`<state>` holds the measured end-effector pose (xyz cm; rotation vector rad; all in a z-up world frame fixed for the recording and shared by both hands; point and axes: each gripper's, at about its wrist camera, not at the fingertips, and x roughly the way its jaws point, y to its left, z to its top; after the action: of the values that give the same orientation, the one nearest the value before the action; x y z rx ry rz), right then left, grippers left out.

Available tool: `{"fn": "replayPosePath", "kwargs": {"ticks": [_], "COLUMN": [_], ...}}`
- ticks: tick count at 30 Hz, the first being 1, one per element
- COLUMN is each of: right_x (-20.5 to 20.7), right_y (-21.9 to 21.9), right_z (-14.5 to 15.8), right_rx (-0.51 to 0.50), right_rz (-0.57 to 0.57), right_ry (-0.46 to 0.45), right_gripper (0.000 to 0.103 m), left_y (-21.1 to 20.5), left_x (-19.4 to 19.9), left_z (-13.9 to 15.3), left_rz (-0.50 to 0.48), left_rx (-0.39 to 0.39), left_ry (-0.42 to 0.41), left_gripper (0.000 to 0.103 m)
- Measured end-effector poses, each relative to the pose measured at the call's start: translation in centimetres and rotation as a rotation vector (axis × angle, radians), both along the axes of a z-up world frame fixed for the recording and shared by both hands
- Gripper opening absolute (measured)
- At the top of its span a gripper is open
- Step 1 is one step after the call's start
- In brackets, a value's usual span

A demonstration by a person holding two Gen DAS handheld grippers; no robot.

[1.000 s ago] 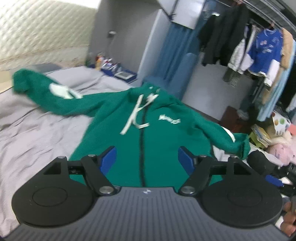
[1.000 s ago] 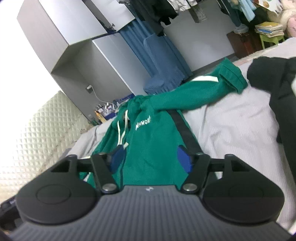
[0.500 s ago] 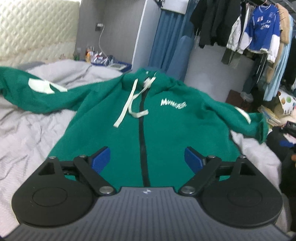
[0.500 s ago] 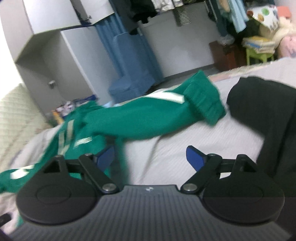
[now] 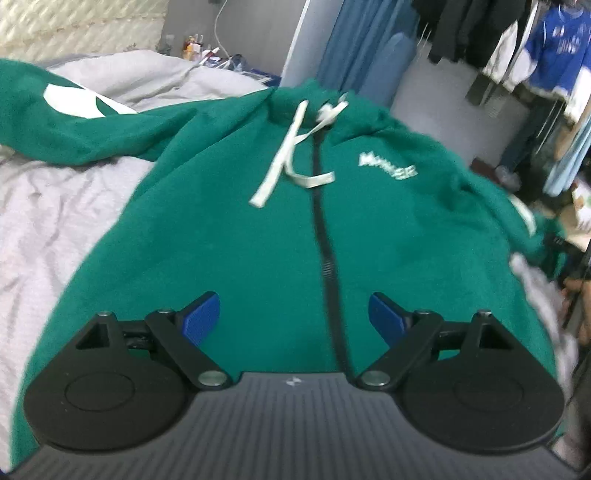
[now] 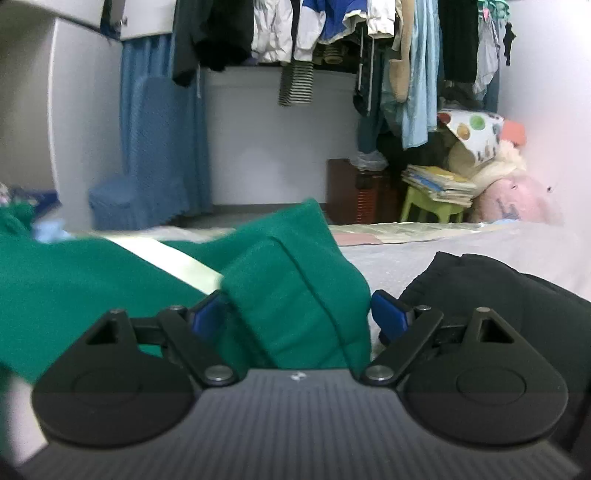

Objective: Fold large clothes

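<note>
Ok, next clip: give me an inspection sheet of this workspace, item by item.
Surface: bed with wrinkled grey sheet.
Job's things: green hoodie front up, zipped, sleeves spread.
Clutter: black garment beside the sleeve cuff.
Grippers: left gripper open above the hoodie's lower front; right gripper open, cuff between its jaws, not clamped; both have just been opening.
Cables: white cable on the wall.
Surroundings: hanging clothes, blue curtain, green stool.
</note>
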<state>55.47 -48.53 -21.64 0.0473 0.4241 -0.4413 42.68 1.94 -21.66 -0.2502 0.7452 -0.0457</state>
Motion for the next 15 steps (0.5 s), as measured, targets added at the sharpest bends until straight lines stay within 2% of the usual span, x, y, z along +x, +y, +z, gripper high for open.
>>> {"fn": "replayPosePath", "kwargs": {"ticks": [1, 3, 4, 5, 6, 8, 12, 15], "right_x": [0.5, 1.2, 1.3, 1.5, 1.7, 2.0, 0.9, -0.4], "right_y": [-0.4, -1.1, -1.4, -1.8, -2.1, -3.2, -6.1, -6.9], "right_z": [-0.3, -0.6, -0.5, -0.3, -0.1, 0.6, 3.6, 7.0], "right_rx": [-0.014, -0.023, -0.024, -0.028, -0.041, -0.044, 0.108, 0.166], "right_rz": [-0.012, -0.019, -0.019, -0.027, -0.047, -0.105, -0.162, -0.164], "right_ry": [0.004, -0.008, -0.015, -0.019, -0.011, -0.001, -0.052, -0.081], "right_gripper": [0.086, 0.08, 0.071, 0.052, 0.04, 0.025, 0.022, 0.021], "left_y": [0.2, 0.8, 1.1, 1.2, 1.3, 1.4, 1.7, 2.1], "left_x": [0.4, 0.9, 1.2, 1.3, 1.5, 1.5, 1.1, 0.5], "left_z": [-0.3, -0.7, -0.9, -1.0, -1.0, -1.2, -0.9, -0.2], "left_rz": [-0.006, -0.004, -0.005, -0.007, -0.01, -0.015, -0.02, -0.004], "left_rx": [0.003, -0.044, -0.069, -0.078, -0.08, -0.083, -0.092, -0.098], "left_ry": [0.011, 0.028, 0.033, 0.035, 0.037, 0.038, 0.044, 0.032], "left_gripper": [0.09, 0.09, 0.09, 0.09, 0.09, 0.09, 0.09, 0.09]}}
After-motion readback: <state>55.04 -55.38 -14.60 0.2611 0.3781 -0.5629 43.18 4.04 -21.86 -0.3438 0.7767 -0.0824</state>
